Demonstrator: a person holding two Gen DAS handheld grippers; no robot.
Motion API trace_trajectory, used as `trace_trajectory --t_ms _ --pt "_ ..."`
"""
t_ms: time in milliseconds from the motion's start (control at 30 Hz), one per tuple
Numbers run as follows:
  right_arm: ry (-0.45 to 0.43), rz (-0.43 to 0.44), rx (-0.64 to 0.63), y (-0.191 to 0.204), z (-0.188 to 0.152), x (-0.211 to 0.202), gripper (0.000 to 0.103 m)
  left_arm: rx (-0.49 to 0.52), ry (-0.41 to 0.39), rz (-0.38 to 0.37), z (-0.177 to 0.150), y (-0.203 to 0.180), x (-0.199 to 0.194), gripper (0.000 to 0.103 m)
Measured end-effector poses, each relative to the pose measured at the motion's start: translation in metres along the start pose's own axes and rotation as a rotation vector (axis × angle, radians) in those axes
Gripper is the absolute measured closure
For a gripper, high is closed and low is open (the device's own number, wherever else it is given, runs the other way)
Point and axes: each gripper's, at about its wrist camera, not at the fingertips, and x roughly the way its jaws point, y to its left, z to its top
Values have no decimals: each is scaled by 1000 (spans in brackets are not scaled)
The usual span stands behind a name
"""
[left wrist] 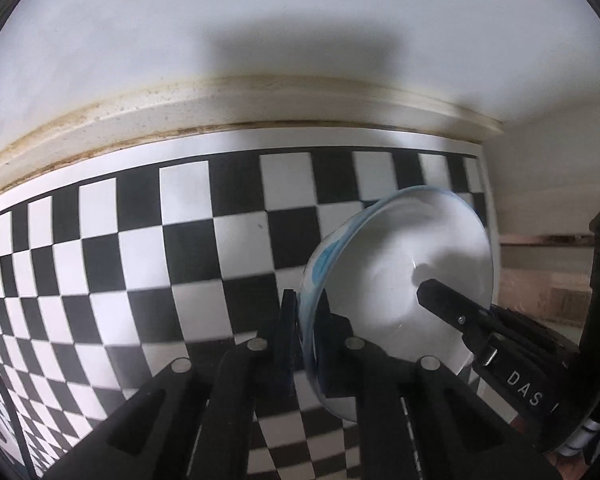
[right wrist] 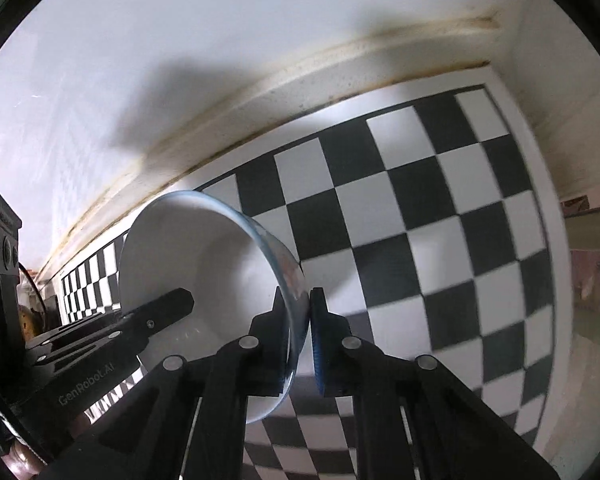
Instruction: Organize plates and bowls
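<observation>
So both claws are on the same bowl (left wrist: 400, 280) right now. The left claw (left wrist: 306, 320) is clamped on one side of the rim, one finger inside and one outside, and the right claw (right wrist: 300, 320) is pinched onto the opposite rim the same way. The bowl hangs tipped on its side above the checkered mat (left wrist: 140, 260), well clear of it, opening facing sideways.

If I were doing this step, I'd level the bowl first, both claws rotating together so neither twists against the other. The rim is thin and glossy, so it'll probably slip if one side lets go early. Lower it until the base sits on whatever it's stacking onto, then release one claw at a time.

Count: one bowl, white with a blue rim. Zero plates in view. Two claws, one mat on the tabletop (left wrist: 260, 100).
</observation>
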Motion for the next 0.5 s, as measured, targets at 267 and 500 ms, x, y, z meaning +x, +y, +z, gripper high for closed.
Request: trace_trajectory --t_ms 267,500 --pt "-69 12 -26 19 -42 -54 92 80 -77 14 -46 -29 -56 97" --pt "-131 14 -34 24 -96 -107 92 156 -141 20 -88 -52 -105 97"
